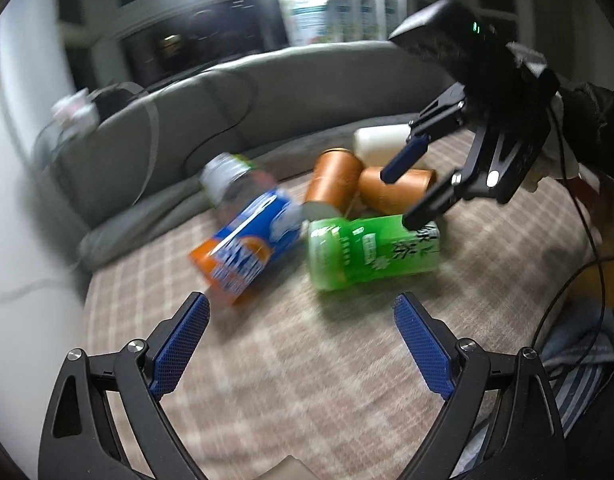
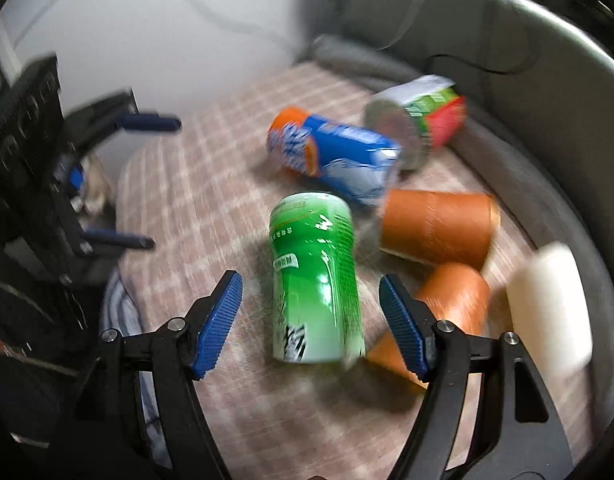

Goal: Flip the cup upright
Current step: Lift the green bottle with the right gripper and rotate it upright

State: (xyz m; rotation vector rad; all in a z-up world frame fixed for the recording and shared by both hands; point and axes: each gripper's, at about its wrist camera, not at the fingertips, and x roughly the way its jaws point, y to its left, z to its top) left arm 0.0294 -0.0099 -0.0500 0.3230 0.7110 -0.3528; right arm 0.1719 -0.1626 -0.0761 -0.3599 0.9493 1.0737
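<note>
Closest to the right wrist lens, the right gripper point(image 2: 311, 320) stands with its jaws spread wide, one blue ribbed pad on each side of the green cup point(image 2: 317, 280). That cup lies on its side on the plaid cloth point(image 2: 195, 200), pointing straight ahead along the fingers, and neither pad touches it. Just to the right of the right-hand finger lie two orange cups point(image 2: 439, 226), also on their sides, one ahead of the fingertip and one beside it. Further right sits a white cup point(image 2: 551, 308), blurred. Ahead of the green cup lies a blue and orange can point(image 2: 331, 156), tipped over, and beyond it a red and green can point(image 2: 419, 120) with its end facing the camera.

In the left wrist view, the left gripper point(image 1: 303, 344) is likewise spread wide and holds nothing; its pads hover above the cloth, short of the cups. The green cup point(image 1: 371, 252) lies ahead and slightly right of it, the blue and orange can point(image 1: 247, 248) ahead and left. The right gripper point(image 1: 403, 196) reaches in from the upper right, its lower fingertip just over the green cup's far end. A grey padded rim point(image 1: 211, 120) curves around the cloth behind everything.
</note>
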